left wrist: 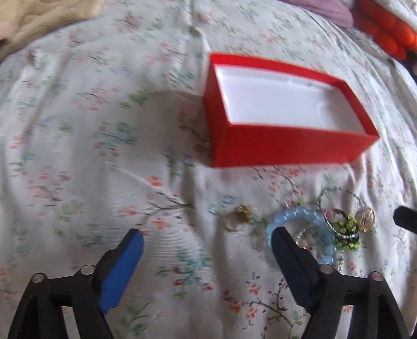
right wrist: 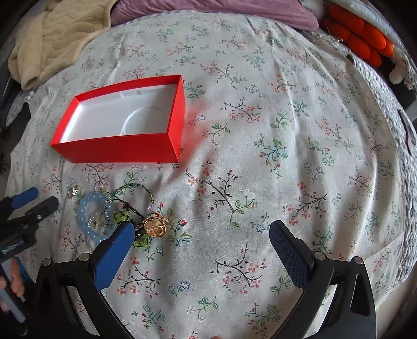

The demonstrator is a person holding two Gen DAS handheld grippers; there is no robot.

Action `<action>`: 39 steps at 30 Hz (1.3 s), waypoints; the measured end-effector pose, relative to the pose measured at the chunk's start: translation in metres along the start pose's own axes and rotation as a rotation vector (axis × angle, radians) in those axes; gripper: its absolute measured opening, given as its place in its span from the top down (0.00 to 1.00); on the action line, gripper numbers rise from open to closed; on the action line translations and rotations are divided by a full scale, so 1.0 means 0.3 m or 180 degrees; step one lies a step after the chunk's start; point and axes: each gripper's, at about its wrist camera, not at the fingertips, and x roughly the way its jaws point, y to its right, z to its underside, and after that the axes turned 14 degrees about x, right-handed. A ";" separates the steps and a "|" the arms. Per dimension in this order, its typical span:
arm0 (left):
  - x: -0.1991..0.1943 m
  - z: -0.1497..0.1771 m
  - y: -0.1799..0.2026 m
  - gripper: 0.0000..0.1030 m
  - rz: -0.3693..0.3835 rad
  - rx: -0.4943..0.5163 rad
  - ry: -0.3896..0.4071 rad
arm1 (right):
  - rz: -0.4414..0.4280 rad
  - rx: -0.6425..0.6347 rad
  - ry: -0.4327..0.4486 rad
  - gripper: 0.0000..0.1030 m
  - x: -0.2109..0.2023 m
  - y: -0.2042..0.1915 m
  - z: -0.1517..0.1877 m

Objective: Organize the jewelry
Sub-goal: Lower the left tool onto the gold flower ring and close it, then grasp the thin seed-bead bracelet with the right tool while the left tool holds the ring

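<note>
The tangled heap of beaded bracelets and gold rings (right wrist: 117, 216) lies mid-bedspread, just before the empty red cardboard box (right wrist: 122, 150). Best to lift one piece at a time: the smooth pale-blue bead bracelet (left wrist: 299, 216) snags on the green ones. Left gripper (left wrist: 208, 234) and right gripper (right wrist: 202, 229) gape wide, empty, over the soft floral bedspread (right wrist: 260, 156).

1. A floral bedsheet (right wrist: 260, 161) spreads beneath and ahead of the claw.
2. A beige quilted blanket (right wrist: 52, 39) lies far ahead, to its left.
3. A purple cloth (right wrist: 213, 10) lies far ahead.
4. An orange knobbly plush (right wrist: 359, 36) sits far ahead-right.
</note>
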 end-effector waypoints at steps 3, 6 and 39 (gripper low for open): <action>0.024 0.006 0.025 0.30 0.0135 0.0170 0.0103 | -0.0021 -0.0023 -0.0050 0.00 0.019 -0.006 0.005; 0.039 0.011 0.036 0.44 0.0160 0.0303 0.0169 | -0.0024 -0.0024 -0.0095 0.00 0.036 -0.001 0.006; 0.002 0.012 0.030 0.83 -0.0138 0.0522 0.0145 | -0.0291 0.0170 -0.0298 0.14 0.076 0.016 -0.032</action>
